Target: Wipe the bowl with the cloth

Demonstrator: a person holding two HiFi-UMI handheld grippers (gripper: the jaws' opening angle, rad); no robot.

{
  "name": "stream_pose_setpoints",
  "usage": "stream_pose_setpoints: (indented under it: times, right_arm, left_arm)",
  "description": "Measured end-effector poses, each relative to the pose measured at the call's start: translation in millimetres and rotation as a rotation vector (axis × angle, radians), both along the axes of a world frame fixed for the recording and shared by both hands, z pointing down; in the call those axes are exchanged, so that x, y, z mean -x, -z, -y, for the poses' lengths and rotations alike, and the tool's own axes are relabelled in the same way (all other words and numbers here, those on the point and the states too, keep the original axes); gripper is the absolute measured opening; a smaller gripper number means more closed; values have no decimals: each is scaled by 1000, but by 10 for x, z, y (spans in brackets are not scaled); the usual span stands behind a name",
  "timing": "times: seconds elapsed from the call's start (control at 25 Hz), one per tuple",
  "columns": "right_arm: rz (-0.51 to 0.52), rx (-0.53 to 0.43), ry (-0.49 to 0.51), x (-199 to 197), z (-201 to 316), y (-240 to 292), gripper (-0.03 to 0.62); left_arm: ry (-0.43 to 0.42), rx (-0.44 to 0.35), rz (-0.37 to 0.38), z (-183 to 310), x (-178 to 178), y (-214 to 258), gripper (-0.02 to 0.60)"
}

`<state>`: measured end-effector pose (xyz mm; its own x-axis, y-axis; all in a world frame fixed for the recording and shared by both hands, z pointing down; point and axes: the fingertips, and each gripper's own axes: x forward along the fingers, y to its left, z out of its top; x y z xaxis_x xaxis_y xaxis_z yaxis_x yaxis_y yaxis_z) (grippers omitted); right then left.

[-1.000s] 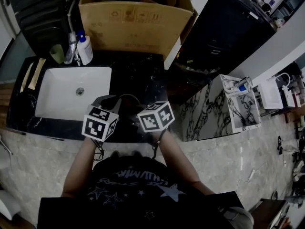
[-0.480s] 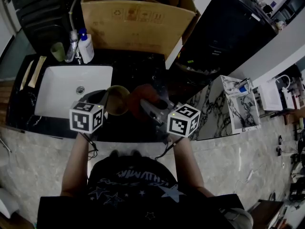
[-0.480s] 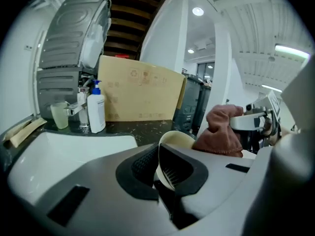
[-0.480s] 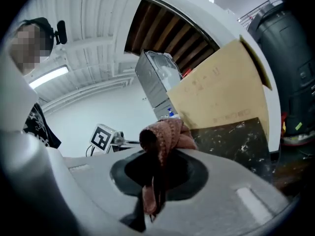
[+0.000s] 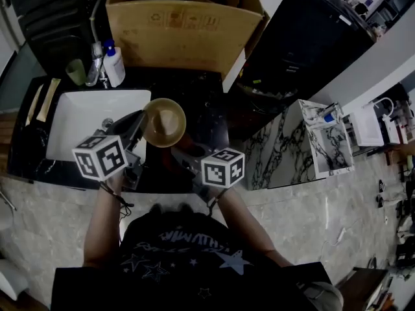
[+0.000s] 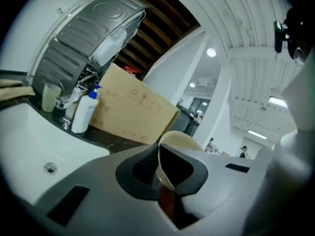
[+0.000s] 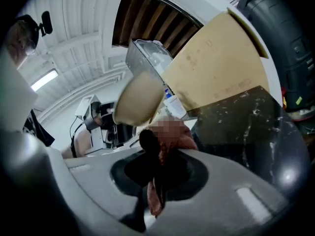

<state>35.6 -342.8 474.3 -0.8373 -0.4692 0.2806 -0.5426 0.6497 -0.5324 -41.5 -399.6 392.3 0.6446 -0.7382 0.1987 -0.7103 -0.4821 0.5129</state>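
A tan bowl (image 5: 163, 122) hangs in the air over the black counter, tipped so its opening faces up toward the head view. My left gripper (image 5: 141, 124) is shut on its rim; in the left gripper view the thin bowl wall (image 6: 178, 142) runs between the left gripper's (image 6: 160, 169) pads. My right gripper (image 5: 181, 150) sits just below and right of the bowl. It is shut on a red cloth (image 7: 185, 140), which bunches ahead of the right gripper (image 7: 156, 162) right under the bowl (image 7: 140, 100). Whether cloth and bowl touch is hidden.
A white sink (image 5: 76, 119) lies left of the bowl in the black marble counter (image 5: 202, 101). Behind it stand a soap bottle (image 5: 115, 64), a green cup (image 5: 76, 72) and a faucet (image 5: 96, 56). A large cardboard box (image 5: 185, 23) sits at the back.
The left gripper swung left and lifted, rolling the bowl out from behind the cubes to face upward. The right gripper with the cloth went right, then came back beneath the bowl.
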Motion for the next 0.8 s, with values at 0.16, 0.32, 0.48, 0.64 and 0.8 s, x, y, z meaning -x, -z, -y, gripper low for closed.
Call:
stream_pose_setpoints:
  times: [0.16,0.32,0.48,0.64,0.8]
  right_arm:
    - [48,-110,61,425,0,177,49]
    - [141,-146,85,487,-41,337,49]
    - [169,-124,111,474,-128,353,49]
    - [157,-115,93,365,-173,347,49]
    - [147,-135,45,144,-142,400,49]
  left_arm:
    - [-56,-13,-75,-49,-255,85,18]
    - [-41,-25,-57,-40,-209,86,18]
    - [10,-57,7,-8,-36,16,20]
    - [61,-65,95,40,164,-108,20]
    - [80,-50,171,64,352,-239,18]
